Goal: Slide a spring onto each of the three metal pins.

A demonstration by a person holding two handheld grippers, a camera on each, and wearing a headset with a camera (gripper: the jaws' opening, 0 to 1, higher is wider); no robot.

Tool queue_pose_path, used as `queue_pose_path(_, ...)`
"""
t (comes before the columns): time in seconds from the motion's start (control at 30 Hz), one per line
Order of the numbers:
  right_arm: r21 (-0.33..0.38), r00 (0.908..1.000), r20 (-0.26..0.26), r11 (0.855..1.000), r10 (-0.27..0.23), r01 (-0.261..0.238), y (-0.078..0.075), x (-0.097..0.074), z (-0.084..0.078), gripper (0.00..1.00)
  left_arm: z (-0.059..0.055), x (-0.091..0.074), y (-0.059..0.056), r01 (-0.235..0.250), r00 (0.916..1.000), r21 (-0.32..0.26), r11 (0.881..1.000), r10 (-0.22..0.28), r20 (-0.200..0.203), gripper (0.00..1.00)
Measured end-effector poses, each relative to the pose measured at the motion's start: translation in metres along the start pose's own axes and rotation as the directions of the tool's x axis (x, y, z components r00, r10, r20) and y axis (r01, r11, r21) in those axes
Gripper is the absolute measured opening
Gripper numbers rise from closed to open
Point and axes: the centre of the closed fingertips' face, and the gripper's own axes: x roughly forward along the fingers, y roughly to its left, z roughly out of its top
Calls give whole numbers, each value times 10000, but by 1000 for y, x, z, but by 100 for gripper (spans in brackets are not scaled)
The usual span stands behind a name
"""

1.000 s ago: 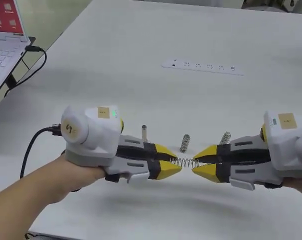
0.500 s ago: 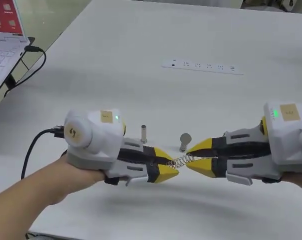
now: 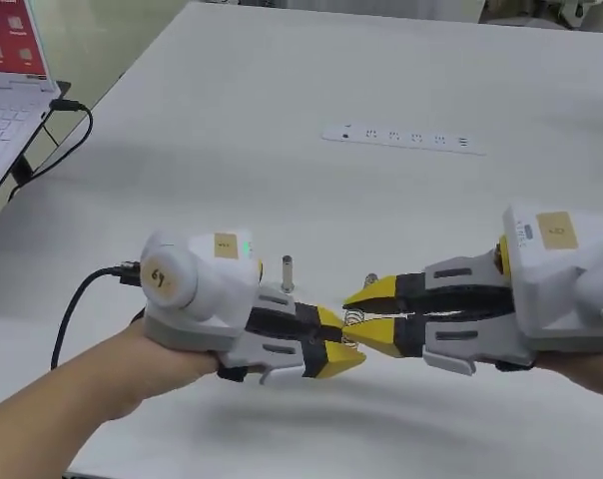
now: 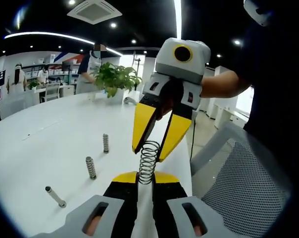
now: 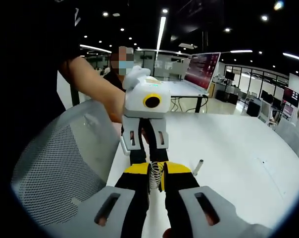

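Nearest us, the left gripper (image 4: 145, 176) is clamped on one end of a loose spring (image 4: 149, 157). The right gripper (image 5: 156, 169) meets it nose to nose and pinches the other end, so the spring hangs in the air between them, above the table (image 3: 282, 120). Just behind stands the bare pin (image 3: 288, 270), upright. In the left gripper view, one sprung pin (image 4: 91, 167) and a second sprung pin (image 4: 105, 143) each already carry a coil. Farther off lies a power strip (image 3: 401, 138). We judge two of three done; this spring has yet to go onto the bare pin.
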Motion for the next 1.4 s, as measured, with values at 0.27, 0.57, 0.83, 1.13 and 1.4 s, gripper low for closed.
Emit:
queue_pose_path(0.27, 406, 9993, 324, 9990, -202, 188, 0, -1, 2, 9, 0, -3, 1, -53, 10000, -7, 10000, 53, -60, 2)
queue_pose_path(0.57, 360, 9995, 200, 9990, -254, 246, 2, 3, 1, 9, 1, -4, -1, -27, 10000, -73, 10000, 27, 77, 2)
queue_pose_path(0.83, 521, 9984, 441, 9981, -364, 341, 1, 3, 4, 8, 2, -6, -1, -22, 9999, -69, 10000, 23, 134, 2)
queue_pose_path(1.13, 609, 9984, 431, 9975, -373, 346, 0, 1, 4, 8, 3, -6, -1, -69, 9998, -167, 9998, 72, 193, 3)
queue_pose_path(1.4, 564, 9981, 474, 9977, -398, 371, -2, 1, 6, 8, 5, -7, 0, -219, 9993, -179, 9996, 224, 286, 3)
